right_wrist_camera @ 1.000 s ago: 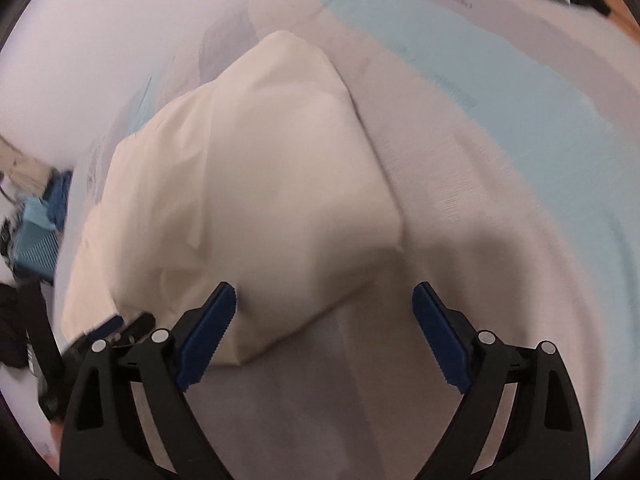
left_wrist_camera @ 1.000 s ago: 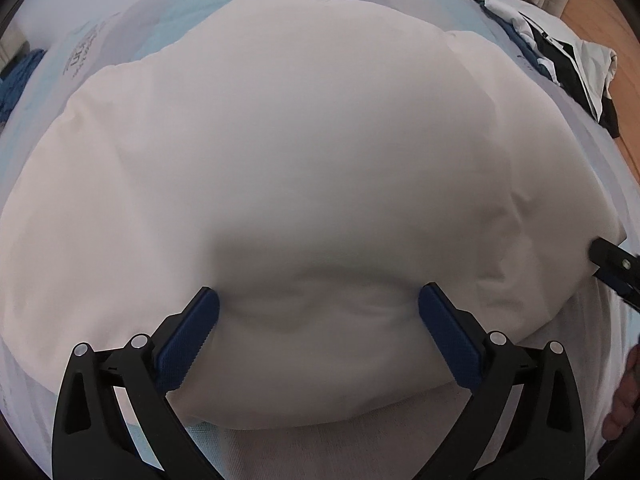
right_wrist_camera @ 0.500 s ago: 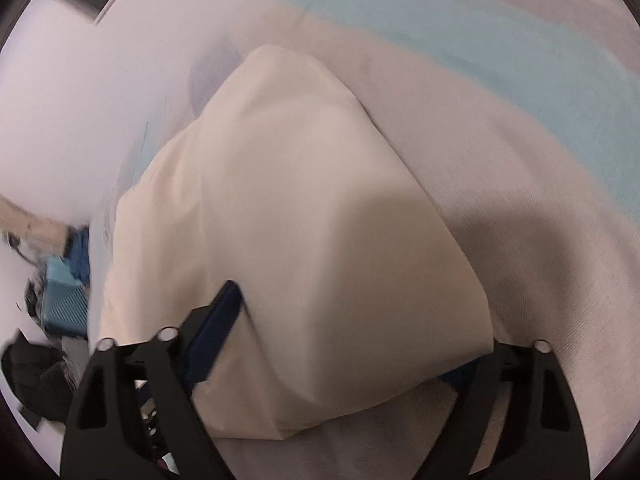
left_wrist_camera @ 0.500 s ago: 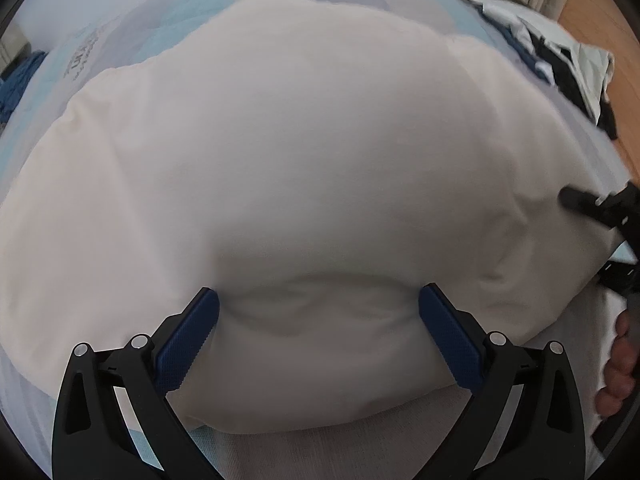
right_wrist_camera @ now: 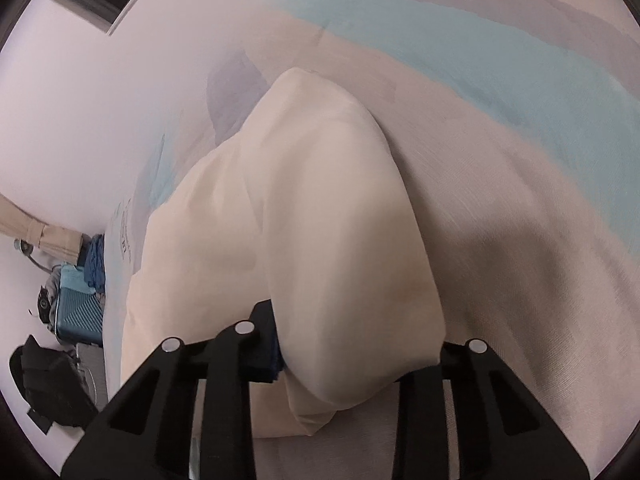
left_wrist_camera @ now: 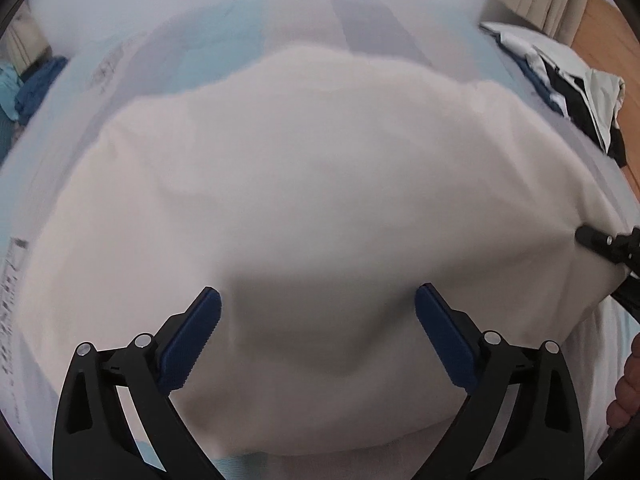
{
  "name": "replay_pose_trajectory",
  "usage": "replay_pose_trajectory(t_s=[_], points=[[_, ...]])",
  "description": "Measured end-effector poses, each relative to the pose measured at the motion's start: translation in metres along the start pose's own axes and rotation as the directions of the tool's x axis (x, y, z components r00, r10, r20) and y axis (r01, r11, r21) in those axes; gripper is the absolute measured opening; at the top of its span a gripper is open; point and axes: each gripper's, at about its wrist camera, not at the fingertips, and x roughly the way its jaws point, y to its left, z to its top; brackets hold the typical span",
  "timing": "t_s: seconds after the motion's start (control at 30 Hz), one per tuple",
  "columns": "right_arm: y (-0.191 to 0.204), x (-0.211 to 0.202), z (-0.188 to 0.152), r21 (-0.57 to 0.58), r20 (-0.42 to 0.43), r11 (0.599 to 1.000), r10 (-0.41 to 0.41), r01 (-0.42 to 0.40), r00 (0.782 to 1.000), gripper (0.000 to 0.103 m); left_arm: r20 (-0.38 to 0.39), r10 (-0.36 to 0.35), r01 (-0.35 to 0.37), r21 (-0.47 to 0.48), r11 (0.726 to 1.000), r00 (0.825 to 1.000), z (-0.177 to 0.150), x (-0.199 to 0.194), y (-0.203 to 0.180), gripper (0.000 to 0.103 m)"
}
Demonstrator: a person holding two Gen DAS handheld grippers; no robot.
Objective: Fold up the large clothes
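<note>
A large cream garment (left_wrist_camera: 320,200) lies folded in a thick pad on the bed. My left gripper (left_wrist_camera: 318,332) is open, its blue pads (left_wrist_camera: 188,340) straddling the garment's near edge. In the right wrist view the same cream garment (right_wrist_camera: 304,248) fills the middle. My right gripper (right_wrist_camera: 356,360) has closed on the garment's corner, which bulges between the fingers and hides the pads. The right gripper's tip also shows in the left wrist view (left_wrist_camera: 600,240) at the garment's right edge.
The bed cover (right_wrist_camera: 500,100) has grey, beige and light blue stripes. A pile of dark and white clothes (left_wrist_camera: 568,92) lies at the bed's far right. A teal suitcase (right_wrist_camera: 78,304) and a black bag (right_wrist_camera: 48,388) stand on the floor to the left.
My right gripper moved onto the garment's corner and closed on it. My left gripper stayed open at the near edge and pulled back slightly.
</note>
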Motion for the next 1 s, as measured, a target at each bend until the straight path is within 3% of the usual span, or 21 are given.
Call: replay_pose_trajectory(t_s=[0.17, 0.4, 0.57, 0.7, 0.83, 1.0], points=[[0.019, -0.005, 0.004, -0.067, 0.011, 0.998, -0.011, 0.012, 1.0, 0.025, -0.066, 0.002, -0.004, -0.027, 1.0, 0.998, 0.004, 0.027, 0.014, 0.098], [0.06, -0.017, 0.001, -0.25, 0.063, 0.968, 0.008, 0.008, 0.998, 0.023, -0.058, -0.003, 0.001, -0.037, 0.999, 0.998, 0.011, 0.023, 0.017, 0.095], [0.064, -0.015, 0.004, -0.27, 0.052, 0.963, 0.011, 0.003, 0.999, 0.023, -0.01, 0.038, -0.038, -0.013, 0.999, 0.999, 0.061, 0.023, 0.018, 0.095], [0.064, -0.016, 0.006, -0.275, 0.049, 0.961, 0.009, 0.005, 0.999, 0.023, -0.07, 0.045, -0.044, 0.015, 0.999, 0.997, 0.099, 0.062, 0.013, 0.097], [0.062, -0.013, 0.006, -0.28, 0.043, 0.96, 0.005, 0.007, 0.999, 0.023, -0.143, 0.032, -0.031, 0.006, 0.999, 0.989, 0.115, 0.086, 0.015, 0.098], [0.062, -0.012, 0.005, -0.273, 0.043, 0.962, -0.001, 0.012, 0.999, 0.023, -0.044, 0.039, -0.039, 0.004, 0.999, 0.998, 0.136, 0.074, 0.015, 0.098]])
